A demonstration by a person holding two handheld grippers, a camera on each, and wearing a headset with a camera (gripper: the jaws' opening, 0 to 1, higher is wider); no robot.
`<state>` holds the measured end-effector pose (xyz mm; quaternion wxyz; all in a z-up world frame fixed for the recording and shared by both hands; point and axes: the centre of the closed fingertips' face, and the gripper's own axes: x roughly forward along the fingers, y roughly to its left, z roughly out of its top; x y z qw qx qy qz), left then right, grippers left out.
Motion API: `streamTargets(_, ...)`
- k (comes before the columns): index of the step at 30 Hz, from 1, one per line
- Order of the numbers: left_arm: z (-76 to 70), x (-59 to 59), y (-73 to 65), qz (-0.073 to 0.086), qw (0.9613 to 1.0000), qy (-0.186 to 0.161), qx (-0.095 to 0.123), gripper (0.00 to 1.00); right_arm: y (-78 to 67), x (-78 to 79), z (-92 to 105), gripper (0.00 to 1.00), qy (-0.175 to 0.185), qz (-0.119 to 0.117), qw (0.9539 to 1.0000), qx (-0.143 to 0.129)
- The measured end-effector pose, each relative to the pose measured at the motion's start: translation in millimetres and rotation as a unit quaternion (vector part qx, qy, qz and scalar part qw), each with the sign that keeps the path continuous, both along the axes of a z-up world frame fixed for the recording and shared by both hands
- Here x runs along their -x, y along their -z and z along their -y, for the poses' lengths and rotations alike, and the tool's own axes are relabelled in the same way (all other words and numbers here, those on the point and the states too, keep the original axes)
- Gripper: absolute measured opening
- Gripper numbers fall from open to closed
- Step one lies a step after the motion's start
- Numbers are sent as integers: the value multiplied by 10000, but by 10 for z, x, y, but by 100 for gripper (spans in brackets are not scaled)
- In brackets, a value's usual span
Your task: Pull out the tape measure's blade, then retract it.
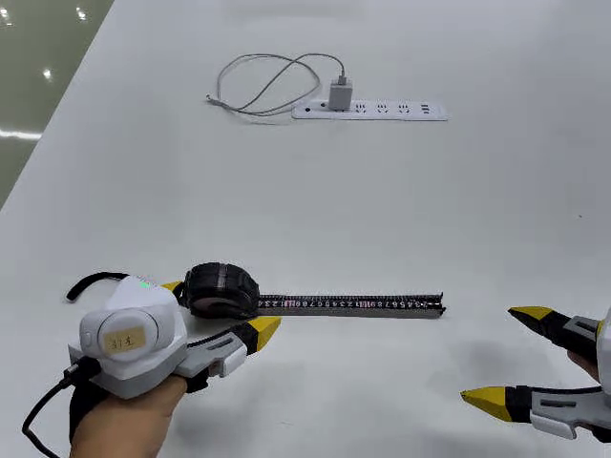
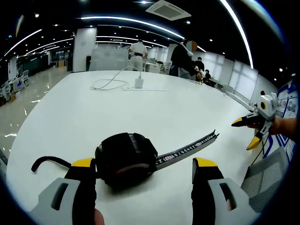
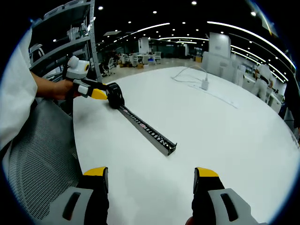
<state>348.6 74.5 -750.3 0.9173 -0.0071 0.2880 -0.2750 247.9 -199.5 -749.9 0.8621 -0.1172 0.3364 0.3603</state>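
Half looks done: the blade (image 1: 353, 305) lies out near the table's (image 1: 382, 210) front edge, not yet back in, the tape measure (image 1: 221, 289) between the left gripper's (image 1: 220, 305) wide fingers; right gripper (image 1: 496, 353) wide, empty.

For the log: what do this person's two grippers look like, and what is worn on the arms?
The left gripper and right gripper match. Each has a pale grey body, slotted grey jaw bases and black tapered jaws with yellow tips. A black cable trails from the rear of the left one. The person wears a white garment, and no sleeve reaches either wrist.
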Motion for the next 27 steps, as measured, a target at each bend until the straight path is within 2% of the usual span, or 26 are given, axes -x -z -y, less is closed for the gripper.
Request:
streamTargets(1, -2, -10, -3, -6, 10000, -44, 42, 81, 0, -18, 4, 71, -22, 17, 10000, 16)
streamTargets(3, -31, -31, 14, 14, 9999, -89, -63, 78, -6, -42, 1, 70, -98, 8, 9999, 36)
streamTargets(16, -5, -102, 69, -19, 9993, -373, -44, 79, -44, -274, 40, 62, -449, 73, 9986, 261)
streamTargets(25, -27, -138, 100, -41, 9982, -599, -92, 76, 36, -362, 41, 54, -811, 15, 9955, 489)
streamTargets(27, -26, -148, 103, -71, 9978, -653, -71, 76, 43, -374, 15, 53, -865, -42, 9953, 430)
